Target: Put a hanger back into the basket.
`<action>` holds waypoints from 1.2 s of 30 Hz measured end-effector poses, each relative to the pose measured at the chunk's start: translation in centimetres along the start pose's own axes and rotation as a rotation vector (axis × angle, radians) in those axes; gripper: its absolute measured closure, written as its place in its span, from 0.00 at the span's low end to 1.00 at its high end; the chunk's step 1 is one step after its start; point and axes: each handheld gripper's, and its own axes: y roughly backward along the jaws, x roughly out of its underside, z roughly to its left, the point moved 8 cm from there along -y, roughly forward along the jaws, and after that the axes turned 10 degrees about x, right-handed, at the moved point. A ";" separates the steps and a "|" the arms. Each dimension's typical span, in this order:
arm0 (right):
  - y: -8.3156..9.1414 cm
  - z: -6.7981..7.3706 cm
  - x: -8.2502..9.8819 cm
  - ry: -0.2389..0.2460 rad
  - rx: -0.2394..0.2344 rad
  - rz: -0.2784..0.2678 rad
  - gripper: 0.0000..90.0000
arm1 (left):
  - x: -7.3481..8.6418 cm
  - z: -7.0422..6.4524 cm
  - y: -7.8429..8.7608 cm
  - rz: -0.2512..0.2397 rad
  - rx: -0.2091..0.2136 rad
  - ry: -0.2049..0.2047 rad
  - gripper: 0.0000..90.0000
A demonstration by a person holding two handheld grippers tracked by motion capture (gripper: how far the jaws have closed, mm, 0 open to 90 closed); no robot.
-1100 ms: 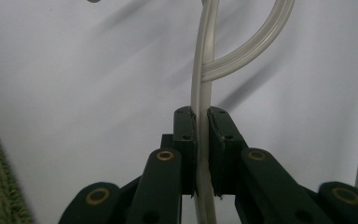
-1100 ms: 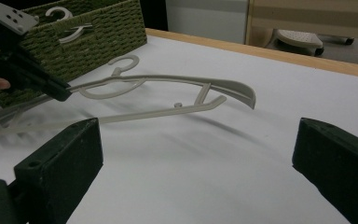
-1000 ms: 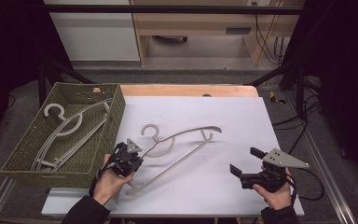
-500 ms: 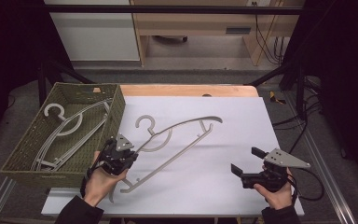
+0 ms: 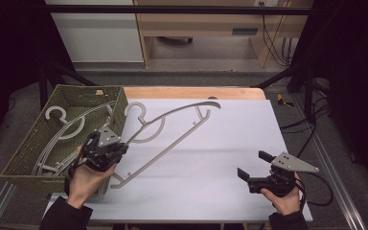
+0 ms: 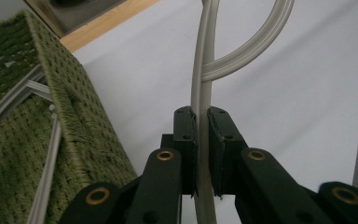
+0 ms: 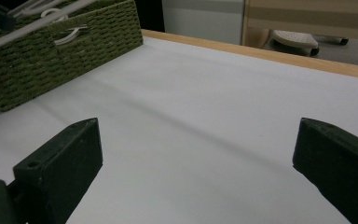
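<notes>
My left tongs (image 5: 112,151) clamped on hanger (image 5: 172,125) arm, hanger tilted above tabletop (image 5: 220,158), hook end beside basket (image 5: 26,153). My right tongs (image 5: 254,165) apart, low over tabletop, holding nothing.

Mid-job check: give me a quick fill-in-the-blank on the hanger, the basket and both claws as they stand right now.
1. The left claw is shut on a pale ____.
2. The woven basket beside it is ____ in colour.
3. The right claw has its jaws ____, with nothing between them.
4. The basket already holds more ____.

Missing words: hanger; green; open; hangers.
</notes>
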 end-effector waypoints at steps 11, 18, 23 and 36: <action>-0.1 0.0 0.0 -0.002 0.003 0.000 0.02 | -0.7 3.5 3.4 -0.025 -0.040 0.012 0.91; -0.1 -0.1 0.1 0.000 0.005 0.003 0.02 | -1.1 7.1 5.7 -0.058 -0.116 0.046 0.91; -0.2 0.0 0.1 0.004 0.001 0.004 0.02 | -0.9 9.7 7.2 -0.065 -0.167 0.062 0.91; -0.3 -0.1 0.1 0.005 0.003 0.007 0.02 | 1.8 15.1 7.3 -0.033 -0.230 0.119 0.91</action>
